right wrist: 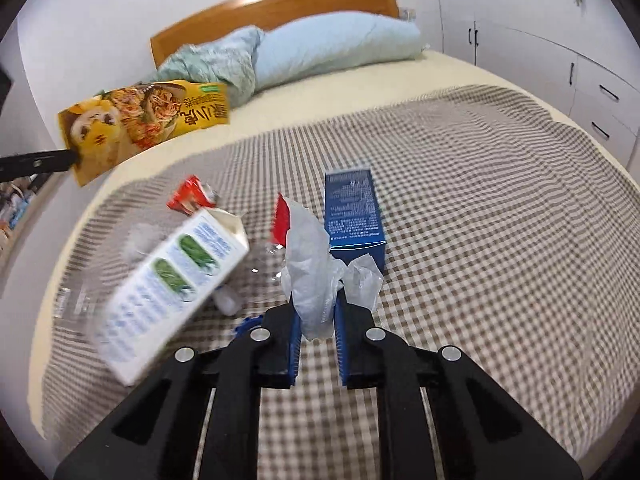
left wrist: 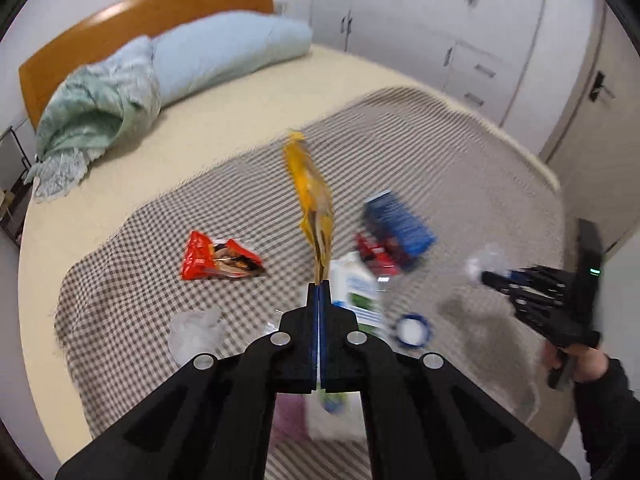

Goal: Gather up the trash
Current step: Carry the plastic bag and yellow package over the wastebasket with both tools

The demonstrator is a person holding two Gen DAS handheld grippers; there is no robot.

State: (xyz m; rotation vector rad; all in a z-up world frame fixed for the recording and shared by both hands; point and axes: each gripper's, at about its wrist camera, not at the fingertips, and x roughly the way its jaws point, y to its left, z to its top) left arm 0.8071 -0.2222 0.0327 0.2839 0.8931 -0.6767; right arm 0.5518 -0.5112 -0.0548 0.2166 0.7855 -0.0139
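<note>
On the checked bed blanket (right wrist: 460, 200), left gripper (left wrist: 320, 286) pinches a yellow wrapper (left wrist: 310, 196), right gripper (right wrist: 316, 300) clamps crumpled tissue (right wrist: 310, 264); blue box (right wrist: 352, 216) just beyond, milk carton (right wrist: 176, 284) to its left

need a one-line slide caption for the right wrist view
Right gripper pinches a crumpled white tissue above the checked blanket, beside a blue box and milk carton.

We see a bright, evenly lit room under soft indoor light, with only faint shadows on the checked blanket (left wrist: 420, 140). Glare streaks the wooden headboard (right wrist: 276, 4) in both views. Motion blur smears the yellow packet (left wrist: 310, 196), the blue box (left wrist: 400, 224) and the milk carton (right wrist: 176, 284). Fisheye bending curves the bed's edges, and black corners vignette each frame.
</note>
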